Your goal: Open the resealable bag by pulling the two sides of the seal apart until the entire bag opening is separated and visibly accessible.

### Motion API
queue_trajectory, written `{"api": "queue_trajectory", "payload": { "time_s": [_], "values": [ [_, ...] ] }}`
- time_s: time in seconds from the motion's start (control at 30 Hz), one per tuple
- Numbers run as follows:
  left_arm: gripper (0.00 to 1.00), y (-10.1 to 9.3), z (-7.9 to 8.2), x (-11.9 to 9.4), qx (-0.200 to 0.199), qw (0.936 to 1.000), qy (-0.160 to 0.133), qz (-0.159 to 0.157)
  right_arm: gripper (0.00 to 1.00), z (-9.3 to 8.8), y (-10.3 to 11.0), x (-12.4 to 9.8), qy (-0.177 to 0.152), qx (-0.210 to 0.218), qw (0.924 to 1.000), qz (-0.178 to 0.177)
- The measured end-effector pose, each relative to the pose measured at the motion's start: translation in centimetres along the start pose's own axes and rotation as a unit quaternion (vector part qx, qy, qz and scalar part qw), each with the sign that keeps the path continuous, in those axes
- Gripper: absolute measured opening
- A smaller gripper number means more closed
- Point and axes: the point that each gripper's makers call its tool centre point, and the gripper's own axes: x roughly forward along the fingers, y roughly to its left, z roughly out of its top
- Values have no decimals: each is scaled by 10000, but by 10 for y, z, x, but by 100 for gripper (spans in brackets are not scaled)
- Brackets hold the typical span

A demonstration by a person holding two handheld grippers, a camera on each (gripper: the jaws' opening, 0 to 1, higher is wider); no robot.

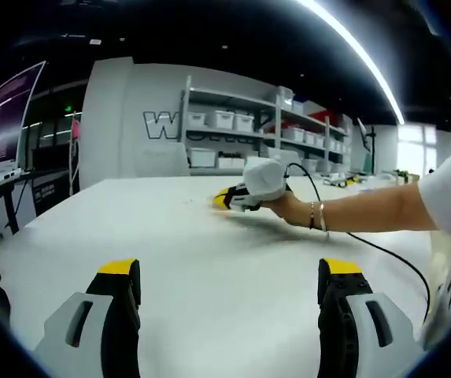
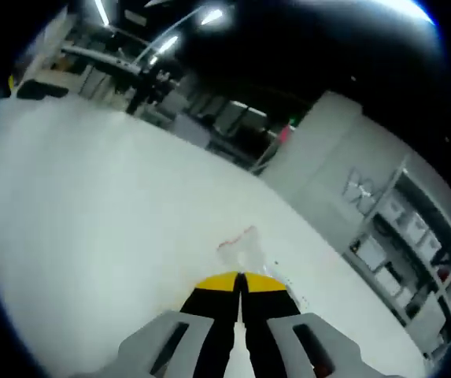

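A clear resealable bag (image 2: 239, 246) with a faint red seal line lies flat on the white table (image 2: 91, 181). My right gripper (image 2: 241, 280) is low over the bag's near edge. Its yellow-tipped jaws are pressed together, and clear film shows on either side of the tips, so it looks shut on the bag's edge. In the left gripper view a hand holds that right gripper (image 1: 227, 198) down at the table's middle. My left gripper (image 1: 229, 272) hovers over the near table with its jaws wide apart and nothing between them, well short of the bag.
The person's forearm (image 1: 359, 211) reaches in from the right, and a black cable (image 1: 382, 252) trails across the table. Shelves with white bins (image 1: 233, 122) stand behind the table. A monitor (image 1: 5, 114) sits at the far left.
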Motion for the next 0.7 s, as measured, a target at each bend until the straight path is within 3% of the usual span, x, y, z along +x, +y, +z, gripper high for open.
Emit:
{"api": "queue_trajectory", "payload": {
  "time_s": [0.23,0.37,0.7],
  "values": [
    [92,-9,8,-4,66,10000,-65,-34,0,12,-29,-16,-193,457,9985,-215],
    [92,-12,11,-7,102,9999,-93,-38,0,15,-42,-25,-225,505,9978,-360],
    [92,-16,17,-16,167,9997,-148,-43,0,30,-47,-40,-386,691,9957,-487]
  ]
}}
